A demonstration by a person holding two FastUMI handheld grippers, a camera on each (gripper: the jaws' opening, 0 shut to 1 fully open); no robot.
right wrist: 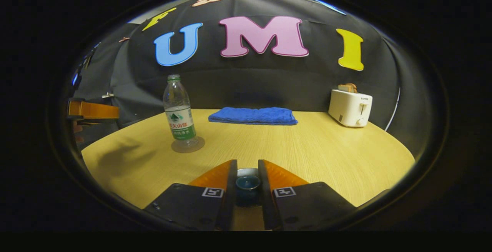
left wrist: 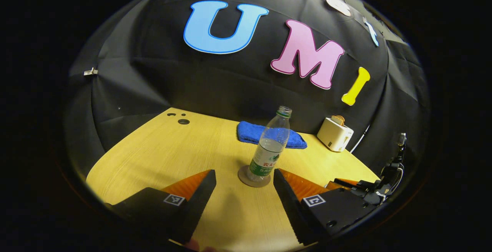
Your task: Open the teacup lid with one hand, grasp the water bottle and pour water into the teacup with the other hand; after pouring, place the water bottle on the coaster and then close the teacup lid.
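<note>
Our left gripper (left wrist: pixel 244 184) gapes empty before the clear ribbed water bottle (left wrist: pixel 270 149) on its round coaster (left wrist: pixel 253 177); our right gripper (right wrist: pixel 247 178) pinches the lid's round knob (right wrist: pixel 247 183).

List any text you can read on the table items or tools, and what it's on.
Bottle label: printed, but too small and warped to quote.
Toaster front: a small mark, too small to read.
Tags on the left claw and right claw: square codes, no words.
</note>
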